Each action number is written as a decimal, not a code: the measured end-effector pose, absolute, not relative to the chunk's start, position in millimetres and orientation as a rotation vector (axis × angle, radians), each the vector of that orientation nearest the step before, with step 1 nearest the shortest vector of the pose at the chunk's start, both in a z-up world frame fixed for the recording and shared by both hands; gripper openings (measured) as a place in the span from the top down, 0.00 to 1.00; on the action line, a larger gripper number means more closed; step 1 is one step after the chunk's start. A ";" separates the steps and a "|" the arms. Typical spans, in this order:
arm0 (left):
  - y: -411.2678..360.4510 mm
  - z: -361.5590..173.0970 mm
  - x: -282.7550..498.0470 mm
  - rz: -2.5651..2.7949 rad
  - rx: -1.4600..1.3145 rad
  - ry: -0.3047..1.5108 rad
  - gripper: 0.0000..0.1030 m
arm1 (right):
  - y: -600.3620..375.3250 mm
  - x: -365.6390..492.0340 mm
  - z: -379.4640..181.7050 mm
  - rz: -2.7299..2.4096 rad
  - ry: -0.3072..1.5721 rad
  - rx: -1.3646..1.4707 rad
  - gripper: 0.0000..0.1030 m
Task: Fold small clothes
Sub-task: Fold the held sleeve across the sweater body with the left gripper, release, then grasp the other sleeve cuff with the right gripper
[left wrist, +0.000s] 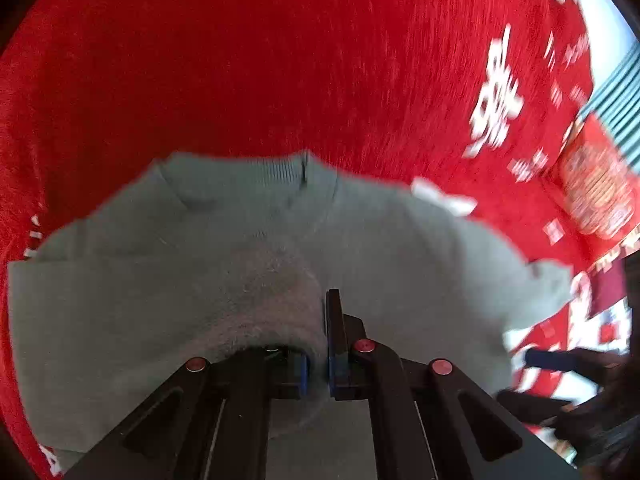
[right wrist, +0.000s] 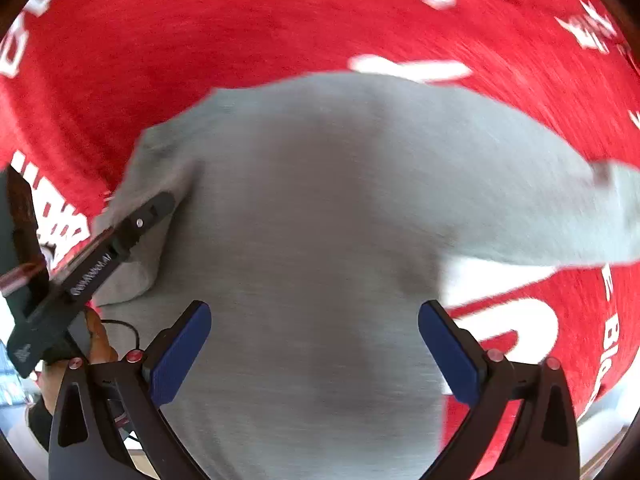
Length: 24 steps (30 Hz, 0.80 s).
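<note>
Blur, folds and frame edges hide much of the scene.

White lettering on the red cloth (left wrist: pixel 280 60) is smeared unreadable; the gray sweatshirt (right wrist: pixel 320 220) runs off the right-wrist view's bottom edge, and its folded fabric covers one of the left gripper (left wrist: pixel 318 360)'s fingers (left wrist: pixel 298 372).

Mounted on each gripper and aimed steeply down along the fingers (left wrist: pixel 335 332), close above the grey sweatshirt (left wrist: pixel 224 240) on the red printed cloth (left wrist: pixel 280 60), both sharing that garment, cloth and left gripper (right wrist: pixel 160 204).
</note>
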<state>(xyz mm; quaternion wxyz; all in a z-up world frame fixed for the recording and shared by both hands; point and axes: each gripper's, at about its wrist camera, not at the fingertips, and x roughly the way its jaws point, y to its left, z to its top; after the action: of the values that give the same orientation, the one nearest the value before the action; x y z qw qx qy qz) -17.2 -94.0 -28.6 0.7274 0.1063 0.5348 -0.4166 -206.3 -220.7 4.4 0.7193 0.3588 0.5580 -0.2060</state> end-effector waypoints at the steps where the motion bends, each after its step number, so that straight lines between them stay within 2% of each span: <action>1: -100.6 -36.4 -22.7 -0.896 0.282 1.187 0.94 | -225.3 -212.4 -0.9 -0.464 1.240 0.809 0.00; 2: -99.5 -40.0 -28.8 -0.879 0.314 1.193 0.81 | -228.8 -217.7 -6.1 -0.470 1.247 0.825 0.00; 3: -101.8 -41.6 -32.1 -0.873 0.334 1.194 0.60 | -230.9 -221.1 -9.6 -0.470 1.251 0.836 0.00; 4: -102.7 -38.6 -37.4 -0.883 0.340 1.174 0.48 | -226.3 -221.6 -11.5 -0.468 1.254 0.842 0.00; 5: -103.5 -33.7 -41.8 -0.881 0.355 1.152 0.25 | -226.1 -221.1 -12.6 -0.459 1.254 0.848 0.00; 6: -104.0 -28.5 -45.6 -0.868 0.377 1.128 0.08 | -224.7 -218.7 -11.8 -0.445 1.253 0.851 0.00; 11: -74.4 14.5 -48.1 -0.857 0.432 1.063 0.07 | -201.0 -182.1 11.9 -0.297 1.226 0.713 0.00; 16: 6.0 37.0 14.7 -0.689 0.388 1.086 0.07 | -134.7 -105.7 35.1 -0.215 1.255 0.251 0.00; 22: 85.1 -17.8 98.7 -0.451 0.283 1.283 0.07 | -62.6 -39.7 0.4 -0.147 1.251 -0.212 0.00; 24: 89.4 -37.8 111.1 -0.429 0.246 1.332 0.07 | -52.7 -26.7 -11.9 -0.179 1.249 -0.304 0.04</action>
<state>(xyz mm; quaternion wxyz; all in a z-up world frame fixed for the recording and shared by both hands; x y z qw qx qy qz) 111.1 89.4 -37.8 0.7581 0.1130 0.6113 -0.1971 -26.7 -52.7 -11.9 0.7968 -0.1415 0.5815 -0.0835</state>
